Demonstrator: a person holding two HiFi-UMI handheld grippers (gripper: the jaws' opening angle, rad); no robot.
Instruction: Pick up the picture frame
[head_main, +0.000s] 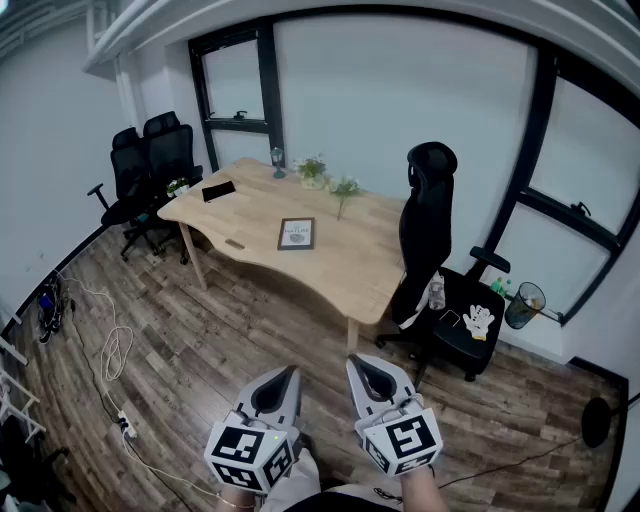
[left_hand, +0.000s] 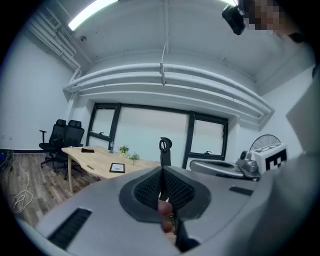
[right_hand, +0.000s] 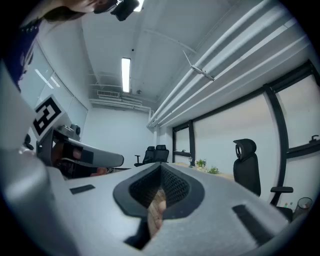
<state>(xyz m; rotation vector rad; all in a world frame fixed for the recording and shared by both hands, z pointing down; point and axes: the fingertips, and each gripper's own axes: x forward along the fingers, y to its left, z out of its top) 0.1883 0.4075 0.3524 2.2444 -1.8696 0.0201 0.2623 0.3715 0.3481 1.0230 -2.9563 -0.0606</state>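
Both clenched on nothing: left tongs (head_main: 285, 374), right tongs (head_main: 361, 364), low over the floor, well apart from the worktop (head_main: 250, 212). Frame (head_main: 296, 233) lies flat about mid-worktop. Head and left gripper views show it. Right gripper view catches the plants (right_hand: 201, 163) and chair (right_hand: 246, 169).

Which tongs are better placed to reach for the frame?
Left, marginally: the left tongs line up with the frame; the right tongs sit further right. Both shut, far from the table.
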